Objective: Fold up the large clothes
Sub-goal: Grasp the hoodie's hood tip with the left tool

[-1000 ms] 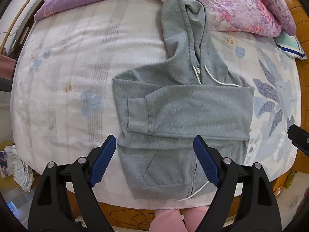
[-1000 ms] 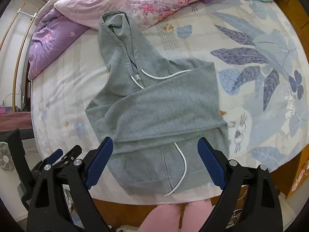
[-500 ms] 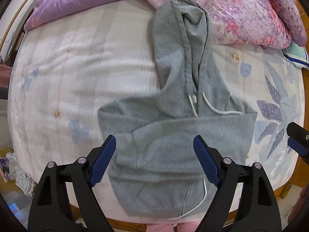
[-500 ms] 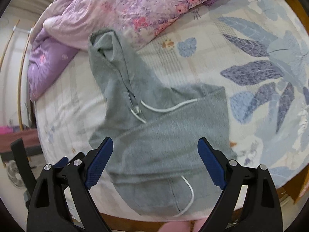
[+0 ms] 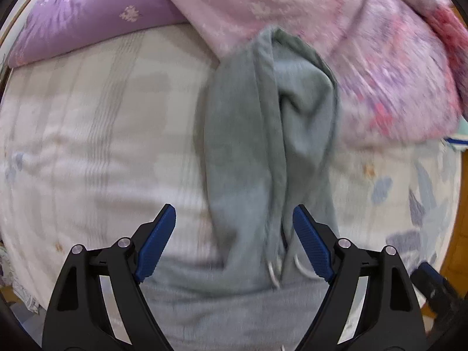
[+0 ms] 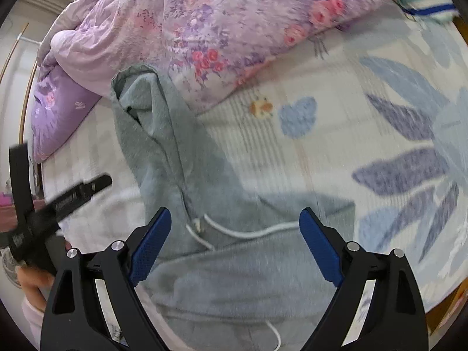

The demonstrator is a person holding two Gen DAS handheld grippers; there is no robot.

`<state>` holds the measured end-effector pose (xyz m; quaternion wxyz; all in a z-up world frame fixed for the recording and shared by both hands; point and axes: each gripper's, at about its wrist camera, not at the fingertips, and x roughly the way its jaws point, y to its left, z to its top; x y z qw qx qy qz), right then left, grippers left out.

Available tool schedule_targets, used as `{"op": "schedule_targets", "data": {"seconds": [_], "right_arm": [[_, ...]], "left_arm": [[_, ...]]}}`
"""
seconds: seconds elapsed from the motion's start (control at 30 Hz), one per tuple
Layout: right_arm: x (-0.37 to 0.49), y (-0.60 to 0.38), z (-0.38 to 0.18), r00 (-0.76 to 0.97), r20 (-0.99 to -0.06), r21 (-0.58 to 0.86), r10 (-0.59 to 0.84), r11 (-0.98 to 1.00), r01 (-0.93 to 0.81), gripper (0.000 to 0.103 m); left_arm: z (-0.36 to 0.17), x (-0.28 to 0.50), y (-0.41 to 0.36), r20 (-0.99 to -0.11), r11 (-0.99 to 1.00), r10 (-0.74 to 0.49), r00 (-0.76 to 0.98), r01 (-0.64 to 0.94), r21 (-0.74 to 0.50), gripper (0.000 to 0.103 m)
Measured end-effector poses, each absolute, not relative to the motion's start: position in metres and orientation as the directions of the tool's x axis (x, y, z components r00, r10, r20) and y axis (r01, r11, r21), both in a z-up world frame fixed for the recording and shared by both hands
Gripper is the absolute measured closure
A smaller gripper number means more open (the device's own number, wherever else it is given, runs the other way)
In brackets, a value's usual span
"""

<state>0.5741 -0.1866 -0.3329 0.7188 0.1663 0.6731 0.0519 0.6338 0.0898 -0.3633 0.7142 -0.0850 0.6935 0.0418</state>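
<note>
Hoodie point(image 5: 248, 158) flat on the bed point(image 5: 87, 134), sleeves folded across the front, hood point(image 6: 140, 108) up against the pink quilt point(image 6: 210, 23). Left tool point(image 5: 234, 234) spread wide above the hood (nothing gripped). Right tool point(image 6: 235, 234) likewise wide apart over the white drawstring point(image 6: 248, 232).

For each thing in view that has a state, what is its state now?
Hoodie: flat on the bed, sleeves folded across the front.
Hood: lying out straight, not folded down.
Left gripper: open, empty, over the hood's base.
Right gripper: open, empty, over the collar.
Quilt: bunched up behind the hood.
</note>
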Motion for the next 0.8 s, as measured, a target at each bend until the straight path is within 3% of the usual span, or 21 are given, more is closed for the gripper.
{"op": "schedule_targets", "data": {"seconds": [0.2, 0.4, 0.43, 0.47, 0.53, 0.63, 0.8], "right_arm": [[0.612, -0.176, -0.348, 0.102, -0.953, 0.297, 0.287, 0.948, 0.115, 0.017], [0.635, -0.17, -0.357, 0.12, -0.947, 0.311, 0.297, 0.942, 0.128, 0.017], [0.64, -0.167, -0.357, 0.126, -0.946, 0.313, 0.298, 0.942, 0.123, 0.017], [0.647, -0.164, -0.357, 0.143, -0.944, 0.314, 0.298, 0.943, 0.109, 0.017], [0.661, -0.154, -0.357, 0.164, -0.941, 0.31, 0.296, 0.949, 0.064, 0.017], [0.679, -0.139, -0.359, 0.165, -0.934, 0.323, 0.317, 0.946, 0.013, 0.026], [0.714, -0.101, -0.366, 0.177, -0.925, 0.325, 0.336, 0.941, -0.089, 0.026]], "left_arm": [[-0.388, 0.689, 0.09, -0.994, 0.972, -0.083, 0.074, -0.212, -0.098, 0.02], [-0.418, 0.722, 0.098, -0.995, 0.965, -0.009, 0.095, -0.261, -0.033, 0.022], [-0.42, 0.724, 0.099, -0.996, 0.964, -0.012, 0.093, -0.262, -0.036, 0.036], [-0.423, 0.725, 0.101, -0.995, 0.964, -0.034, 0.094, -0.26, -0.058, 0.061], [-0.422, 0.723, 0.103, -0.992, 0.965, -0.077, 0.104, -0.241, -0.1, 0.093], [-0.411, 0.718, 0.108, -0.99, 0.978, -0.034, 0.135, -0.2, -0.061, 0.093], [-0.383, 0.707, 0.121, -0.982, 0.989, -0.031, 0.184, -0.134, -0.056, 0.092]]}}
